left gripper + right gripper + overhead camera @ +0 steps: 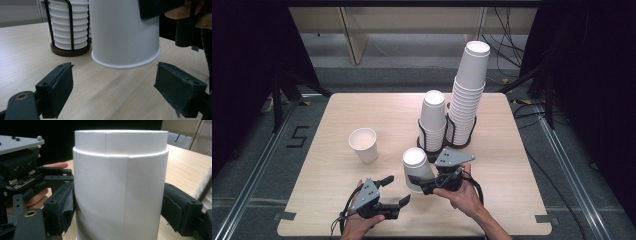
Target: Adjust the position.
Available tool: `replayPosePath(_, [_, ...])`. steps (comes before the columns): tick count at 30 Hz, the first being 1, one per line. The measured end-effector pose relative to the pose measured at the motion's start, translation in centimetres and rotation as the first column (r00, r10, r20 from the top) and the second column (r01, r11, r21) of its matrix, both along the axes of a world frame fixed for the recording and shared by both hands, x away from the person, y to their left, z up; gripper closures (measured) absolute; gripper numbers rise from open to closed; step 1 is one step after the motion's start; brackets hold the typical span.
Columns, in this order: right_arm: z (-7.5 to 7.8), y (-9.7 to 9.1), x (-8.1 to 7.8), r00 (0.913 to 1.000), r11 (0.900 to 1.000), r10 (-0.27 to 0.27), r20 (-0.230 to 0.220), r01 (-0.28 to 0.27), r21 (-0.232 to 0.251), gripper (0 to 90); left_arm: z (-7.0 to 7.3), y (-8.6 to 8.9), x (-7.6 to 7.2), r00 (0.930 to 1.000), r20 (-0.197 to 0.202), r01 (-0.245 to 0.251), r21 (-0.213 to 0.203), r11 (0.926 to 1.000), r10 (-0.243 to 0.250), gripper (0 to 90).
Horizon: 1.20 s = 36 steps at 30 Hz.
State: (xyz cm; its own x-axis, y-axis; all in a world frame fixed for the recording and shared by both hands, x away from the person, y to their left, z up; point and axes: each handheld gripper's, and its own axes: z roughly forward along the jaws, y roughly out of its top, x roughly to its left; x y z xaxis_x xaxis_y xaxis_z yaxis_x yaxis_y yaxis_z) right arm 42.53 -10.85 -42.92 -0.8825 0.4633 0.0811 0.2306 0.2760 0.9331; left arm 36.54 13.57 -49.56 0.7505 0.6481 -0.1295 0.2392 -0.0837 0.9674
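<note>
A white paper cup (414,162) hangs upside down just above the table, rim downward, with my right gripper (418,181) shut on its wall. In the right gripper view the cup (120,182) fills the space between the two black pads (62,207), which press on its sides. My left gripper (399,189) lies near the front edge, left of the cup, open with nothing between its fingers. In the left gripper view the cup (125,32) floats ahead of the spread jaws, its rolled rim clear of the wood.
A single upright white cup (363,144) stands left of centre on the wooden table (337,115). Behind the held cup are two stacks of inverted cups in black wire holders: a short one (432,120) and a tall one (469,95).
</note>
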Motion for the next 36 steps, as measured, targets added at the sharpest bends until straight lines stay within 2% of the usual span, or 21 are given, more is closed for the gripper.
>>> replayPosePath(3, [-0.2,0.4,-0.2,0.9995,1.0000,0.006,-0.029,-0.006,0.003,20.1,0.0,-0.3,0.1,0.9999,-0.013,-0.003,0.010,0.9999,0.003,14.3])
replayPosePath(4, [-0.3,0.4,-0.1,0.9999,0.9999,0.010,-0.010,-0.010,-0.007,20.1,-0.1,-0.4,0.1,1.0000,-0.010,0.002,0.002,1.0000,-0.002,14.3])
replayPosePath(6, [-0.5,0.7,-0.3,0.9994,0.9999,0.015,-0.032,-0.015,0.000,20.1,-0.2,-0.5,0.2,0.9999,-0.015,0.004,0.015,0.9999,-0.004,14.3])
replayPosePath(7, [-0.6,0.8,-0.3,0.9992,0.9999,0.015,-0.037,-0.014,0.002,20.2,-0.3,-0.7,0.3,0.9999,-0.013,0.009,-0.001,1.0000,-0.009,14.3])
replayPosePath(8, [-0.6,0.8,-0.3,0.9997,0.9998,0.020,-0.010,-0.020,-0.005,20.2,-0.2,-0.7,0.2,0.9998,-0.021,0.005,0.012,0.9999,-0.005,14.3])
replayPosePath(9, [-0.7,0.9,-0.2,0.9998,0.9998,0.021,0.007,-0.021,-0.001,20.2,-0.3,-0.9,0.3,0.9998,-0.013,0.012,-0.012,0.9999,-0.012,14.3])
replayPosePath(10, [-0.7,1.1,-0.5,0.9993,0.9995,0.031,-0.022,-0.031,-0.003,20.3,-0.3,-0.9,0.3,0.9998,-0.014,0.016,-0.011,0.9998,-0.016,14.3])
replayPosePath(11, [-0.8,1.2,-0.4,0.9995,0.9995,0.033,0.001,-0.033,-0.001,20.3,-0.3,-0.9,0.3,0.9997,-0.020,0.011,0.005,0.9999,-0.011,14.3])
replayPosePath(13, [-0.8,1.4,-0.6,0.9979,0.9985,0.054,-0.037,-0.053,0.009,20.5,-0.4,-1.0,0.3,0.9996,-0.010,0.025,-0.009,0.9997,-0.025,13.7])
replayPosePath(14, [-0.8,1.5,-0.7,0.9986,0.9988,0.050,-0.016,-0.050,0.001,20.5,-0.3,-1.0,0.3,0.9996,-0.016,0.024,0.012,0.9996,-0.024,13.7])
replayPosePath(16, [-0.9,1.7,-0.8,0.9981,0.9984,0.056,-0.025,-0.056,0.000,20.6,-0.4,-1.1,0.3,0.9995,-0.017,0.028,0.012,0.9995,-0.028,12.9])
replayPosePath(18, [-0.9,1.7,-0.7,0.9980,0.9980,0.063,0.009,-0.063,-0.003,20.7,-0.5,-1.3,0.4,0.9994,-0.012,0.032,-0.008,0.9994,-0.032,10.8])
replayPosePath(20, [-0.9,1.9,-0.9,0.9976,0.9978,0.066,-0.020,-0.066,0.010,20.7,-0.4,-1.2,0.4,0.9994,-0.023,0.026,0.005,0.9997,-0.026,8.2])
replayPosePath(21, [-0.9,1.8,-0.9,0.9977,0.9977,0.067,0.003,-0.067,0.005,20.7,-0.4,-1.2,0.4,0.9993,-0.028,0.024,0.007,0.9997,-0.024,6.9])
replayPosePath(22, [-0.9,1.9,-1.1,0.9966,0.9971,0.072,-0.039,-0.071,0.027,20.8,-0.4,-1.3,0.4,0.9993,-0.029,0.023,0.006,0.9997,-0.022,5.6])
replayPosePath(24, [-0.9,2.1,-1.1,0.9966,0.9957,0.078,-0.026,-0.077,0.051,20.8,-0.5,-1.3,0.4,0.9993,-0.028,0.024,0.007,0.9997,-0.024,3.7])
replayPosePath(25, [-0.8,2.2,-1.3,0.9956,0.9954,0.085,-0.041,-0.083,0.049,20.8,-0.5,-1.4,0.4,0.9993,-0.027,0.025,0.005,0.9997,-0.025,3.1])
replayPosePath(26, [-0.8,2.2,-1.3,0.9968,0.9958,0.078,-0.014,-0.078,0.049,20.8,-0.5,-1.4,0.5,0.9993,-0.023,0.029,-0.002,0.9996,-0.029,2.2])
replayPosePath(31, [-1.0,2.6,-1.6,0.9943,0.9921,0.100,-0.035,-0.097,0.079,20.8,-0.6,-1.5,0.6,0.9991,-0.028,0.031,-0.040,0.9987,-0.032,0.0])
replayPosePath(34, [-1.0,2.6,-1.7,0.9944,0.9926,0.099,-0.038,-0.095,0.075,20.8,-0.5,-1.5,0.6,0.9993,-0.031,0.021,-0.032,0.9993,-0.022,0.0])
replayPosePath(36, [-1.0,2.6,-1.6,0.9948,0.9909,0.101,-0.012,-0.099,0.091,20.8,-0.5,-1.5,0.6,0.9992,-0.035,0.018,-0.036,0.9992,-0.019,0.0])
